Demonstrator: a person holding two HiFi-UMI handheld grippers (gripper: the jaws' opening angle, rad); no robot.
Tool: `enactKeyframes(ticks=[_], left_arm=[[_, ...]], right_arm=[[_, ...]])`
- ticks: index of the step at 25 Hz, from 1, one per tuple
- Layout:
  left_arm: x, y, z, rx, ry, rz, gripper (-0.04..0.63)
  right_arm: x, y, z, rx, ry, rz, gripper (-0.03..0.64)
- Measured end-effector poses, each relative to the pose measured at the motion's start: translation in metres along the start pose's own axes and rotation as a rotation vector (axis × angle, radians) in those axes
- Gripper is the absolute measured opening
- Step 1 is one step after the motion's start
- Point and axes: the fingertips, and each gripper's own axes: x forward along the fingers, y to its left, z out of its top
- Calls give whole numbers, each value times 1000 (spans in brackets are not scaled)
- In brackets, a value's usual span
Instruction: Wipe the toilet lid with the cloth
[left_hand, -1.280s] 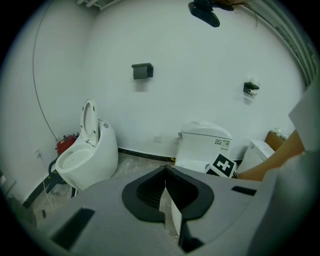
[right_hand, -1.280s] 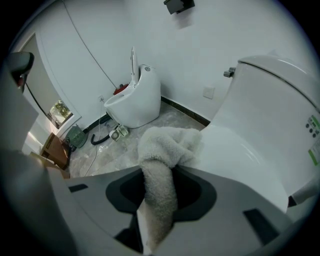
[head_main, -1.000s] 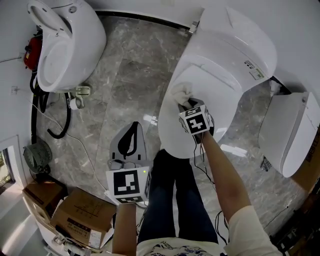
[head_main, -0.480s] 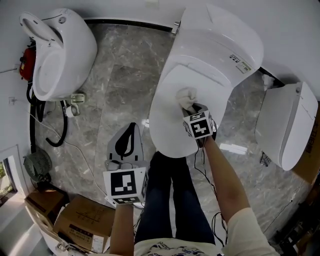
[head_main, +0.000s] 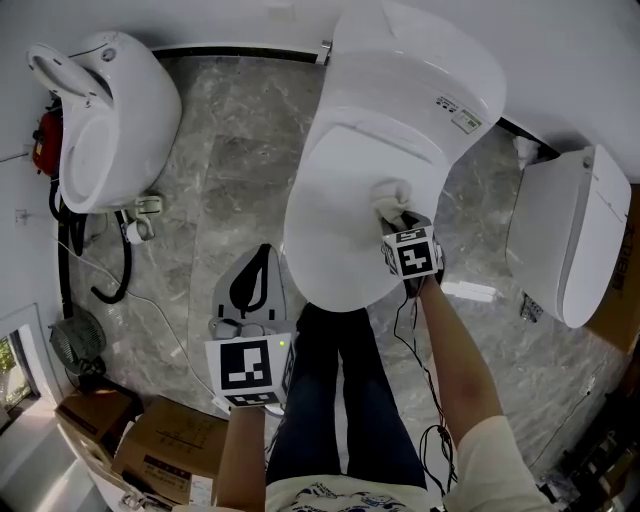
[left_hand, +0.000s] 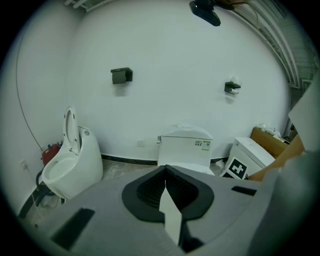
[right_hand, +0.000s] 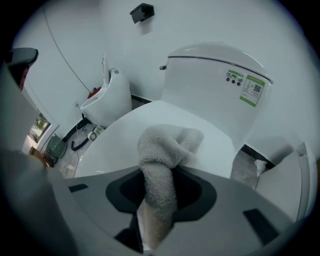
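Right tongs (right_hand: 157, 212) pinch a beige fluffy towelling cloth (right_hand: 165, 150); only the right gripper view shows this grip | head view: cloth on the closed white toilet lid (head_main: 330, 230), rear right | left tongs (left_hand: 165, 187) pressed together, empty, above the grey marble floor (head_main: 230, 150)

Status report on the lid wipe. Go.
Right tongs shut on cloth. Cloth down on closed toilet lid. Left tongs shut, empty, off the lid. Nothing blocking.
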Motion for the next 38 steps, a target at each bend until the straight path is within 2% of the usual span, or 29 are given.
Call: enactKeyframes(ticks=[11,18,29,38], left_arm=[[1,-17,0,24,2,-27,8],[3,-27,-2,33,3,-46,8],[-5,-18,-6,21,-2,-42,8],[-20,0,-12,-5,-14,-18,8]], right_arm=[[-19,-51,-48,148,31,-85,124],[-24,-60,-69,183,55,-119,124],[-28,-50,-77,247,62,-170,120],[-25,-7,-70,238,39,-155,118]])
